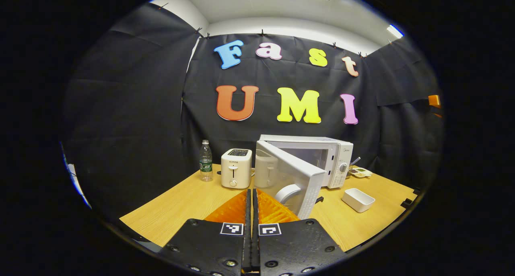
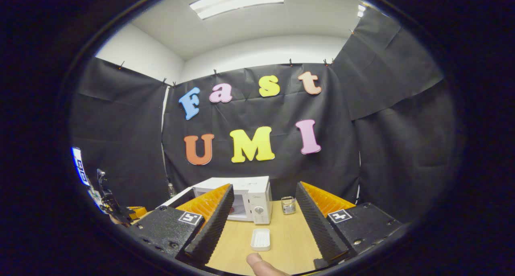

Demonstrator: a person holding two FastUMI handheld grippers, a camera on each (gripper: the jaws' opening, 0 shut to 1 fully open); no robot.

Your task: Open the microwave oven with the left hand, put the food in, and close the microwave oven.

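Your left gripper [image 1: 252, 199] is pressed closed on nothing and sits back from the microwave [image 1: 322, 159], whose door [image 1: 290, 179] stands swung out toward you, so the opening is done and the cavity is free to load. Your right gripper [image 2: 261, 211] is spread wide and empty, aimed down at the white dish [image 2: 260, 239] on the table [image 2: 281, 244], which looks like the food container to fetch. The dish lies well apart from the microwave, with bare tabletop around it. Mind the door's free edge and the toaster [image 1: 236, 168] just beside it.
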